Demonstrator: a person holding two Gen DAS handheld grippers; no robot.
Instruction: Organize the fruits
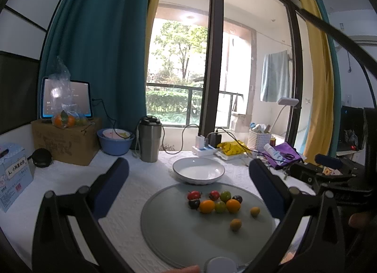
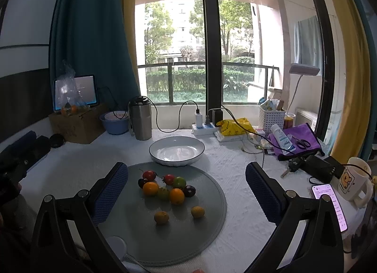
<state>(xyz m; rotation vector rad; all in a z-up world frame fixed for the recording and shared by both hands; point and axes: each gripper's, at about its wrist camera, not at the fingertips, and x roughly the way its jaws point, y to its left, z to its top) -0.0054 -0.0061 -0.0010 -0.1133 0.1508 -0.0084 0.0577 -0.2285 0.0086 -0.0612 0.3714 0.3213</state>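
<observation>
A round grey mat (image 1: 179, 233) (image 2: 150, 240) lies on the white table. On it sits a cluster of small fruits (image 1: 214, 201) (image 2: 166, 187): red, dark purple, green and orange ones. Two small yellow fruits (image 1: 235, 224) (image 2: 161, 217) lie apart nearer me. An empty white plate (image 1: 198, 170) (image 2: 176, 150) stands just behind the mat. My left gripper (image 1: 188, 174) is open and empty, held above the mat. My right gripper (image 2: 186, 178) is open and empty, also above the mat. The left gripper shows at the left edge of the right wrist view (image 2: 18, 152).
Behind the plate are a steel tumbler (image 1: 149, 139), a blue bowl (image 1: 115, 141), a cardboard box (image 1: 68, 141) with bagged fruit, a power strip (image 1: 205, 149) with cables and a white basket (image 1: 259, 140). At right lie a purple cloth (image 2: 297, 141), phone (image 2: 329, 204) and mug (image 2: 355, 181).
</observation>
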